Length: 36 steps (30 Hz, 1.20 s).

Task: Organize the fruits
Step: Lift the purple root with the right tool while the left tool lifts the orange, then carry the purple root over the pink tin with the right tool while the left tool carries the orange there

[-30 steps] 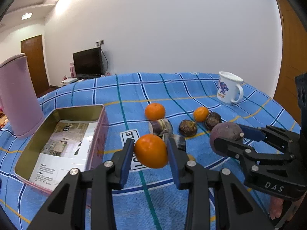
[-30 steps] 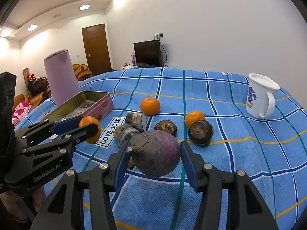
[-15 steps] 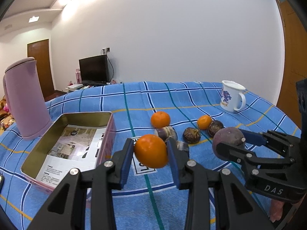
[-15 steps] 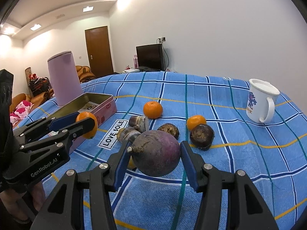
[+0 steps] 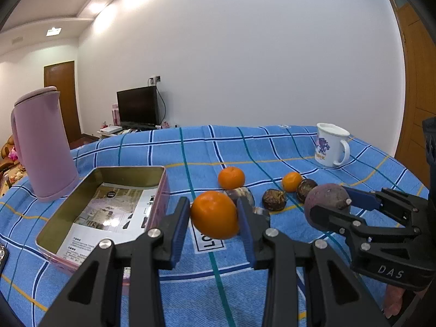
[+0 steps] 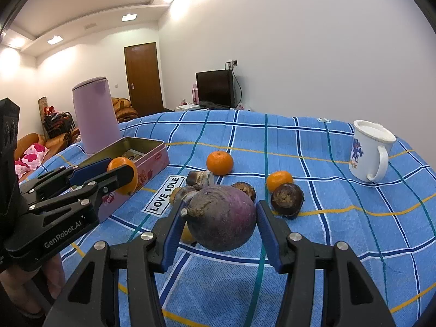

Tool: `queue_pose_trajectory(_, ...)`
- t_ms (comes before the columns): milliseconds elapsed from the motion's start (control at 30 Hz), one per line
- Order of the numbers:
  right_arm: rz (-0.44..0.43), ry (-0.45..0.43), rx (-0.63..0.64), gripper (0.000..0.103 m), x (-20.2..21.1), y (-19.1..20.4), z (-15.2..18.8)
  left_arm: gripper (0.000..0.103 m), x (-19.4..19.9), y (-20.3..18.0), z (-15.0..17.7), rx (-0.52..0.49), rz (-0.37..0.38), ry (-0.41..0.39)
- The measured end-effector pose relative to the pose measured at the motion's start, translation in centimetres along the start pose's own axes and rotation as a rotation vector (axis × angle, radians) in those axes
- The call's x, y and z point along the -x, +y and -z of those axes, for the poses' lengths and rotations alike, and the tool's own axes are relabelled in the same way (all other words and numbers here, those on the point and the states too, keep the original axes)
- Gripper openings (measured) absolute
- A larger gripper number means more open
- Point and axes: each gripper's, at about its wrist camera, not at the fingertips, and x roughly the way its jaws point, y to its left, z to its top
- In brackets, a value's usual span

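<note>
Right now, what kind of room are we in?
Most likely a home living room: a television stands by the far wall, a sofa with cushions sits at the left, and the work surface is a table under a blue checked cloth.

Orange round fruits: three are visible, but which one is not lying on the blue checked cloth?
The orange round fruit clamped in the left gripper, lifted beside the open metal tin. The other two rest on the cloth.

Left gripper (image 5: pixel 214 215) clamped on an orange (image 5: pixel 214 214), right gripper (image 6: pixel 222 222) clamped on a purple fruit (image 6: pixel 222 221), both raised, side by side.
</note>
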Motion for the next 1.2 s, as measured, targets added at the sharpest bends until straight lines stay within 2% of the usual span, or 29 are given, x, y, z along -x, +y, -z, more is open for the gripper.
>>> queue_pose_trajectory(200,-0.005,-0.043,0.021,0.054,0.8,0.4,0.1,0.037,0.4,0.0,0.0,-0.001,-0.006,-0.023)
queue_pose_trajectory(600,-0.007,-0.058,0.037,0.054,1.1,0.7,0.1,0.037,1.3,0.6,0.1,-0.003,-0.046,-0.070)
queue_pose_trajectory(1200,-0.046,-0.039,0.092,0.054,-0.3,2.5,-2.5,0.037,0.9,2.9,-0.7,0.011,-0.092,-0.046)
